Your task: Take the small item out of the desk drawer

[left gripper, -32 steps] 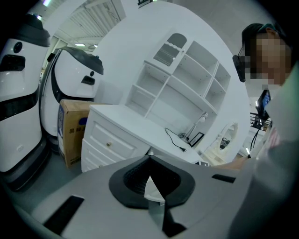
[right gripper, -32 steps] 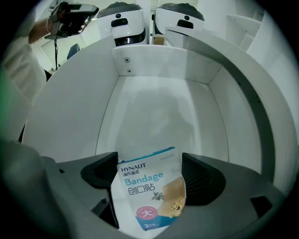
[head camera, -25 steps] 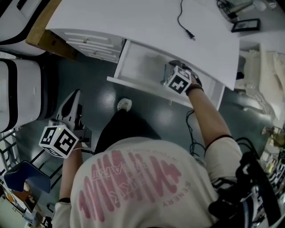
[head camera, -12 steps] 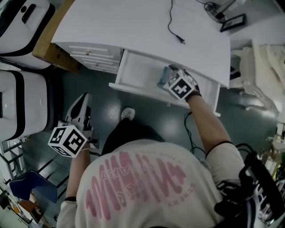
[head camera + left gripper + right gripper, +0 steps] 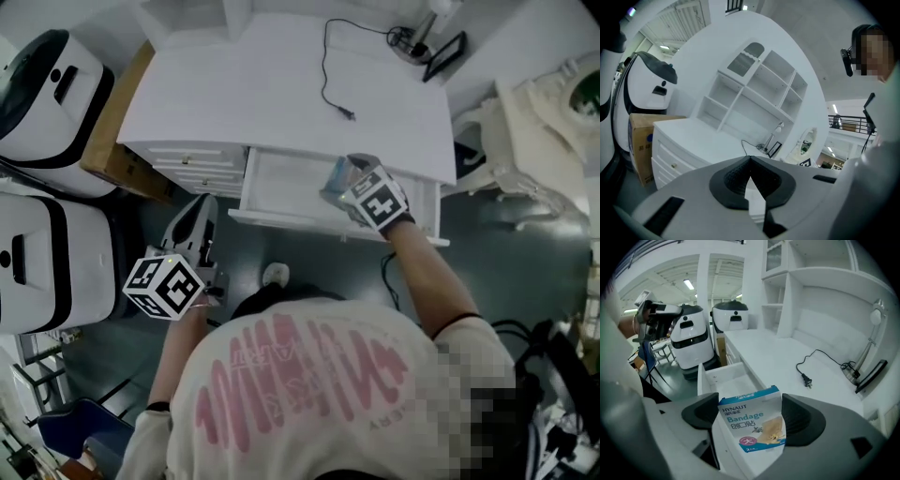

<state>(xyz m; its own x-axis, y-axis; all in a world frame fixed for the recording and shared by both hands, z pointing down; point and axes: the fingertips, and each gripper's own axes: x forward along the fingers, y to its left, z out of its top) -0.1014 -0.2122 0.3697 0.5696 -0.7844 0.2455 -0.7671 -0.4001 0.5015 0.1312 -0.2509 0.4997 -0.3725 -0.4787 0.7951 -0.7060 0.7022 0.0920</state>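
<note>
My right gripper (image 5: 751, 420) is shut on a small bandage box (image 5: 752, 423), white with a blue top band, and holds it upright above the open desk drawer (image 5: 725, 378). From the head view the right gripper (image 5: 352, 183) hovers over the drawer's right part (image 5: 281, 187), the box (image 5: 336, 173) tilted between its jaws. My left gripper (image 5: 197, 225) hangs low at the left, in front of the desk and apart from the drawer. Its jaws (image 5: 750, 180) are closed together with nothing between them.
A white desk (image 5: 281, 84) carries a loose power cord (image 5: 330, 75), a lamp base and a dark frame (image 5: 441, 56) at the back right. White robots (image 5: 47, 84) and a cardboard box (image 5: 117, 141) stand left of the desk. Shelving rises behind the desktop (image 5: 750, 93).
The right gripper has lifted the bandage box up out of the drawer and toward the desktop edge. The left gripper has drifted slightly up and right beside the desk.
</note>
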